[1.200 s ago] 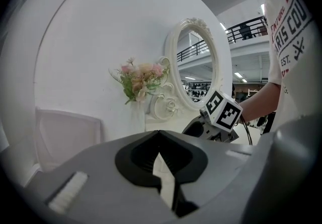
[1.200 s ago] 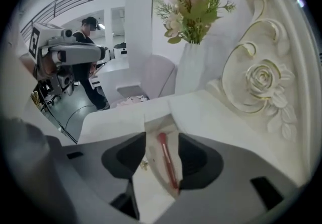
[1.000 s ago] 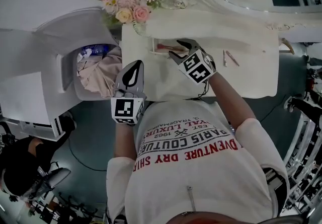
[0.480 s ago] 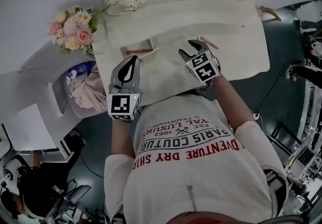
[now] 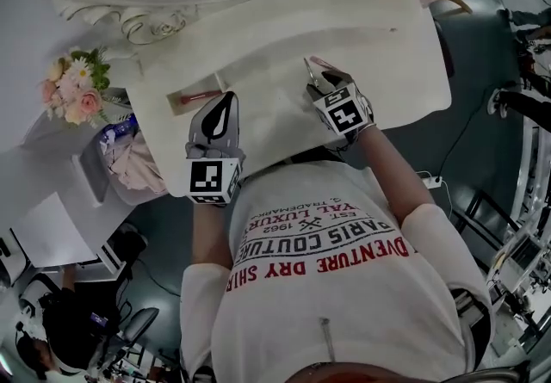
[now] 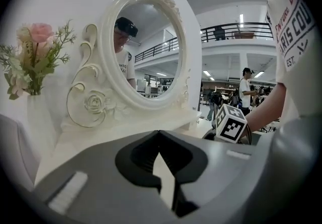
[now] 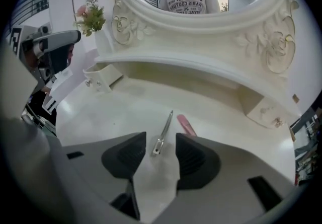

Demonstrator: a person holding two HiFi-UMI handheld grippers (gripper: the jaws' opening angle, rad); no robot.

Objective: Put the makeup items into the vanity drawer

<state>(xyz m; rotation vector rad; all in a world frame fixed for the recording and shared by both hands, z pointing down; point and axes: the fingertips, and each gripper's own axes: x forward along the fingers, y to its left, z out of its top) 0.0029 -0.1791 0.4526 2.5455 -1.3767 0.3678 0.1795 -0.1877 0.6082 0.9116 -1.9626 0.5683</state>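
Head view, left gripper (image 5: 226, 101): over the front edge of the white vanity top (image 5: 379, 46), just before the open drawer (image 5: 176, 104).
Head view, drawer: pulled out, with a reddish stick (image 5: 196, 96) lying in it.
Head view, right gripper (image 5: 318, 76): low over the vanity top, near a pink stick (image 5: 322, 63).
Left gripper view, jaws: tips together with nothing between them, facing the oval mirror (image 6: 146, 47) and flowers (image 6: 35, 54).
Right gripper view, jaws: apart, with a slim metal tool (image 7: 166, 125) flat on the top between them, unclamped.
Right gripper view, pink stick: just right of the tool.
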